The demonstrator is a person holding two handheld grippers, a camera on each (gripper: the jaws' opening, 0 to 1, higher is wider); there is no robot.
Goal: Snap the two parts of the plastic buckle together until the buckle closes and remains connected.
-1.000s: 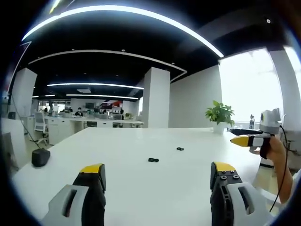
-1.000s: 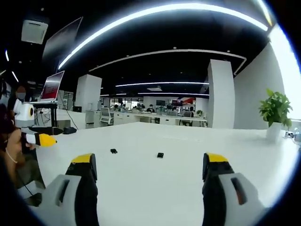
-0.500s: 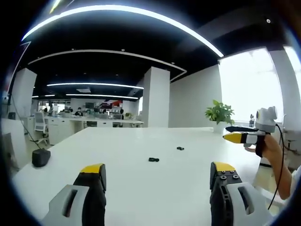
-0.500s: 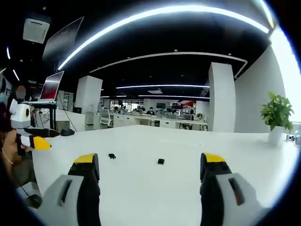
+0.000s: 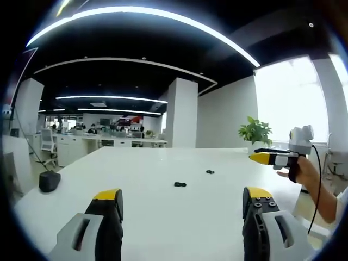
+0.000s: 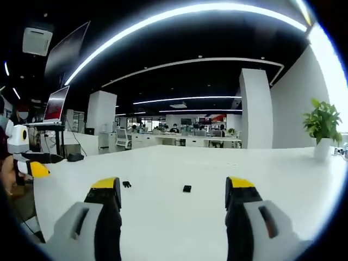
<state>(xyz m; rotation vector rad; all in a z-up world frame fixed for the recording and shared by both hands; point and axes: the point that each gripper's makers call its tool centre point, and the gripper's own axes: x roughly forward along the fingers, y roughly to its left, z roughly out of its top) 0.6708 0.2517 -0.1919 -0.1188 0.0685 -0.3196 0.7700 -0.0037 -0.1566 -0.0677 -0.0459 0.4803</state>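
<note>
The 2 buckle parts lie apart on the white table (image 5: 136, 179), untouched: the near part (image 5: 179, 184) and the far part (image 5: 209, 172) in the left gripper view, the same pair at (image 6: 126, 184) and (image 6: 187, 188) in the right one. Over the last second the right gripper (image 6: 171, 198) has moved in toward them and its jaws have narrowed a little — still wide, holding nothing. The left gripper (image 5: 182, 198) hangs wide and empty. Nothing is joined yet — the approach has only begun.

Grey grippers, black yellow-tipped jaws
</note>
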